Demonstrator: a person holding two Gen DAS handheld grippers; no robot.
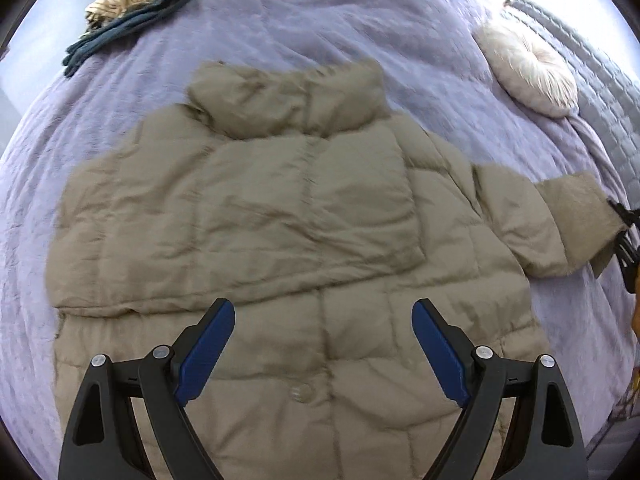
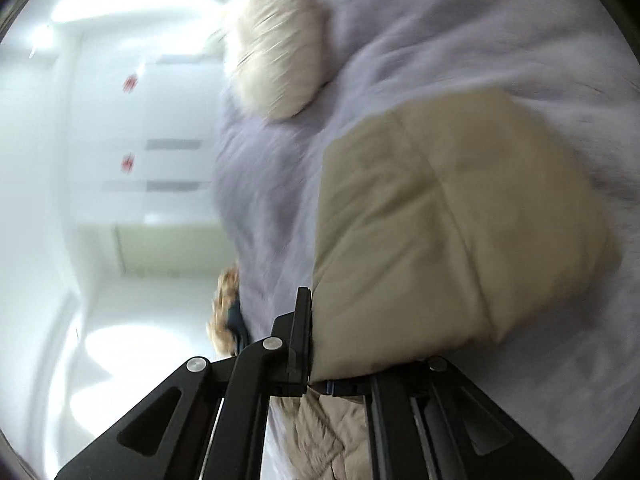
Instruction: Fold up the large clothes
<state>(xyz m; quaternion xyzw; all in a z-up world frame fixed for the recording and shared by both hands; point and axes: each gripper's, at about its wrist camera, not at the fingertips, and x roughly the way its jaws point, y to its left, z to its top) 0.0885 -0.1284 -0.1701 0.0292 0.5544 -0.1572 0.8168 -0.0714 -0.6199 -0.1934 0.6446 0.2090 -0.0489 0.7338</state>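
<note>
Khaki quilted jacket point(image 1: 288, 216) laid flat on lavender bed cover point(image 1: 360, 28), collar end pointing away from left tool, one sleeve folded across the chest panel. Left tool point(image 1: 323, 354) held above the hem portion of the jacket, blue pads point(image 1: 206, 354) spread wide, nothing between them, no contact with fabric visible. Single button point(image 1: 301, 393) noted on the jacket front, between the two pads. Other sleeve point(image 1: 560, 220) extended outward from the jacket body, cuff end taken at the frame edge by right tool point(image 1: 626, 236), only partly in view there. Right wrist view blurred: right tool point(image 2: 314, 344) pressed together and pinching the sleeve point(image 2: 460, 220), cuff fabric caught at the fingertips, remainder of sleeve bulging beyond them over the bed cover point(image 2: 460, 40). Round cream cushion point(image 1: 528, 68) on the bed cover, well apart from the jacket, beyond the extended sleeve. Same cushion point(image 2: 276, 52) seen past the sleeve in the right wrist view. Pile of clothes point(image 1: 140, 8), striped beige over dark teal, at far corner of the bed, well apart from the jacket collar. White cabinets point(image 2: 132, 140) beyond the bed edge.
</note>
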